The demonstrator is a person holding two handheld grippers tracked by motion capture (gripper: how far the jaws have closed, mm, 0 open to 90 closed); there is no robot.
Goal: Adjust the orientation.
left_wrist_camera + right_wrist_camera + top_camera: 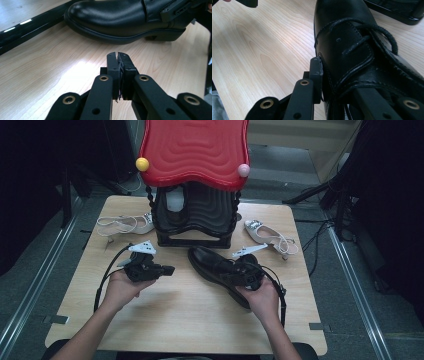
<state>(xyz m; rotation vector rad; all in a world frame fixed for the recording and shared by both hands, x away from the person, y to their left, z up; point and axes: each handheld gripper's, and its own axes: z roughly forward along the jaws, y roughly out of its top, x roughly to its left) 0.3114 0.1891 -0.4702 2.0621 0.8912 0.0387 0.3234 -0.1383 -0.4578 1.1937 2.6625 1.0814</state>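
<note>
Wooden table carries a red-roofed stand between two white sandals. Right gripper pinches the black shoe just before the stand. Left gripper is pressed together, empty.

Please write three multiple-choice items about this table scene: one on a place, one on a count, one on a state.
1. Where does the black shoe lie?
A. in front of the red-roofed stand, at mid table
B. on the floor
C. on top of the stand's roof

2. How many white heeled shoes are on the table?
A. none
B. two
C. four

3. How is the left gripper?
A. shut on the black shoe
B. wide open
C. shut, with nothing between its fingers

Answers:
1 A, the high view shows it on the wood just before the stand, held by the right gripper.
2 B, one white shoe lies left of the stand and another white shoe right of it.
3 C, the left gripper view shows the fingers pressed together over bare wood.
</note>
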